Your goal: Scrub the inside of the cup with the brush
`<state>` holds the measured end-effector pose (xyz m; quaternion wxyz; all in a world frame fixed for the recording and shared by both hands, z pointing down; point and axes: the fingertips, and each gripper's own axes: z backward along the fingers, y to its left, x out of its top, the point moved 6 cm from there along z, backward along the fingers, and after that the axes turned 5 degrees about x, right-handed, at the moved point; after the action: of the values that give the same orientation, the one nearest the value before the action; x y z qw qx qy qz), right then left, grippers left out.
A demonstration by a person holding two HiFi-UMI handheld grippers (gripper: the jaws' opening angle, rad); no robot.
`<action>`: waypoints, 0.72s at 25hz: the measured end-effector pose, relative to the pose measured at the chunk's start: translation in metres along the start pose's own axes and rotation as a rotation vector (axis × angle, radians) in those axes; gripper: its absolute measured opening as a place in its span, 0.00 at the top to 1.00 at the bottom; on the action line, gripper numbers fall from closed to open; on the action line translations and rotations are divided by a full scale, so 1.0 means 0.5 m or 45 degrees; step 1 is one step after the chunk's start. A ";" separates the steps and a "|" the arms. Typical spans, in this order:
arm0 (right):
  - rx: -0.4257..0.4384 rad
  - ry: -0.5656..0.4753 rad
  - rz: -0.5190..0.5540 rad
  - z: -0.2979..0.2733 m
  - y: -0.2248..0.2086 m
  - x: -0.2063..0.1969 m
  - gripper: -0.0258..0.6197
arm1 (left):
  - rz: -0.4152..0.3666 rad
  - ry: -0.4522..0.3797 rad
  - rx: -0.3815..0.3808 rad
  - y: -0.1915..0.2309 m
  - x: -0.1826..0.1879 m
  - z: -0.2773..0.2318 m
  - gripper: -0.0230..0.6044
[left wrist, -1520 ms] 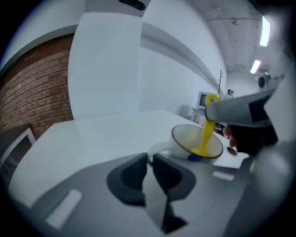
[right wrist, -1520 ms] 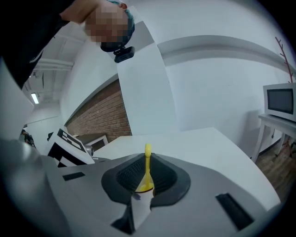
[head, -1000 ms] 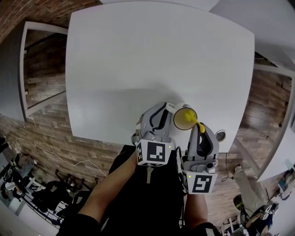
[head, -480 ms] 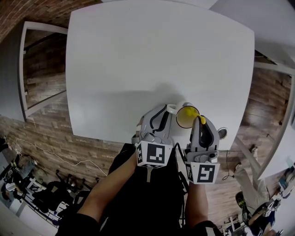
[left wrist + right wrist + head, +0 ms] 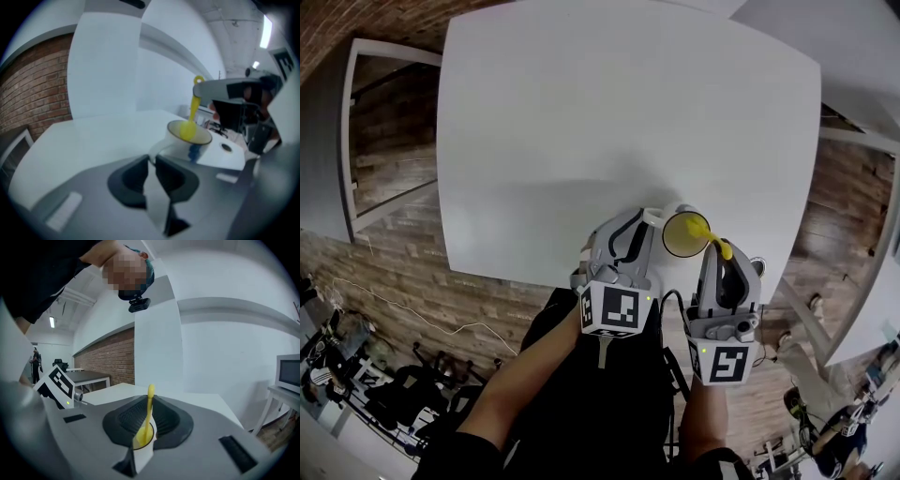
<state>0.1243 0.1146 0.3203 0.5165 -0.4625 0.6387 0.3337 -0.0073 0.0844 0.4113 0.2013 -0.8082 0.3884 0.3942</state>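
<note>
We've got the big white table (image 5: 581, 141) filling most of the head view. Near its closest edge, our left gripper (image 5: 643, 223) is clamped tight on the handle of the white cup (image 5: 682, 234), the one with the yellow inside. Our right gripper (image 5: 724, 262) is pinching the little yellow brush (image 5: 712, 242), and the brush head is sitting inside the cup's mouth.
</note>
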 end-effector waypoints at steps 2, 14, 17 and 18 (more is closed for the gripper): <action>-0.008 0.033 -0.018 -0.003 0.000 -0.022 0.91 | 0.000 -0.001 0.001 0.000 -0.001 0.002 0.89; 0.067 0.031 -0.001 -0.037 0.027 0.037 0.91 | 0.000 0.001 0.020 -0.001 0.004 0.000 0.89; 0.045 0.078 -0.026 -0.050 0.033 0.023 0.91 | 0.008 0.006 0.023 -0.001 0.004 0.001 0.89; 0.024 0.102 -0.037 -0.052 0.031 0.014 0.91 | 0.009 0.007 0.023 0.000 0.004 0.001 0.89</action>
<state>0.1004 0.0949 0.3189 0.4997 -0.4797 0.6553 0.3014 -0.0068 0.0839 0.4093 0.2063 -0.8061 0.3953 0.3892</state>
